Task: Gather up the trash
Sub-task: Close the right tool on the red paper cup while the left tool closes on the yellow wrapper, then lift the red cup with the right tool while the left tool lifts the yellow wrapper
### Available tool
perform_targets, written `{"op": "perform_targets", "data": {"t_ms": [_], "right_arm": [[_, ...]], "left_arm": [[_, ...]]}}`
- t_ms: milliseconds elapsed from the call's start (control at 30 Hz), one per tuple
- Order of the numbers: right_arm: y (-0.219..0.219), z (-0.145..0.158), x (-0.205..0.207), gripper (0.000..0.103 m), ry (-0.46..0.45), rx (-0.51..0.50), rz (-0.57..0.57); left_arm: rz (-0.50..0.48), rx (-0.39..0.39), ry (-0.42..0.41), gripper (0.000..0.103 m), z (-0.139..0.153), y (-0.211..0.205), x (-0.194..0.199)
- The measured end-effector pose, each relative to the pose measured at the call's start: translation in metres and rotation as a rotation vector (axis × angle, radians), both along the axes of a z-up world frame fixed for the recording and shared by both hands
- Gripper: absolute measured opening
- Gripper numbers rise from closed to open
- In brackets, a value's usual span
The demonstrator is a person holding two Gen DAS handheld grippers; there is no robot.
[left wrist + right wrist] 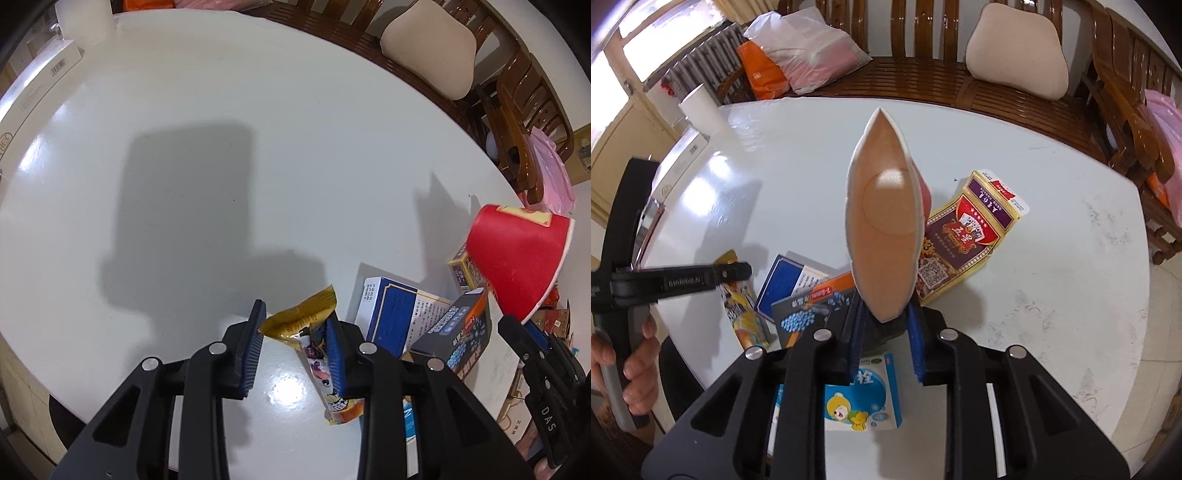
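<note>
At the bottom centre of the right wrist view the right gripper [882,343] has its blue ribbed fingers [855,339] closed on the squashed rim of a red paper cup with a tan inside [882,229], held up above the white round table [1052,258]. In the lower middle of the left wrist view the left gripper [295,350] stands partly open around a crinkled yellow snack wrapper [306,332], whose strip lies against the right finger. To do this well, I would centre the wrapper between the fingers before closing, and keep the cup mouth upward and near.

Black plastic tongs [295,354], blue ribbed pads [253,354], silver pivot screws [217,348]; bare-skinned left hand [635,373] on grey handle.
</note>
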State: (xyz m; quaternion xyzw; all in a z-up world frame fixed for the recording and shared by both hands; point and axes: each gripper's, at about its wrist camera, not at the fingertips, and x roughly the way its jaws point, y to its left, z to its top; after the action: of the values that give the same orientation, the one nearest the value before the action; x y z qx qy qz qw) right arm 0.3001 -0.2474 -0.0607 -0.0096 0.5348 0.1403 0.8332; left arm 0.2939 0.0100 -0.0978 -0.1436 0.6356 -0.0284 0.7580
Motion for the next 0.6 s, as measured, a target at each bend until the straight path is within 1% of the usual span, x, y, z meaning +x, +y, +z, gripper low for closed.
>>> {"op": "perform_targets", "data": {"t_ms": [233, 600], "right_arm": [[0.008, 0.011, -0.026, 0.02, -0.056, -0.044, 0.031], [0.008, 0.036, -0.08, 0.019, -0.147, -0.054, 0.061]], "left_arm": [[-0.031, 0.002, -0.029, 0.03, 0.014, -0.006, -0.001], [-0.089, 0.021, -0.102, 0.029, 0.042, -0.01, -0.017]]}}
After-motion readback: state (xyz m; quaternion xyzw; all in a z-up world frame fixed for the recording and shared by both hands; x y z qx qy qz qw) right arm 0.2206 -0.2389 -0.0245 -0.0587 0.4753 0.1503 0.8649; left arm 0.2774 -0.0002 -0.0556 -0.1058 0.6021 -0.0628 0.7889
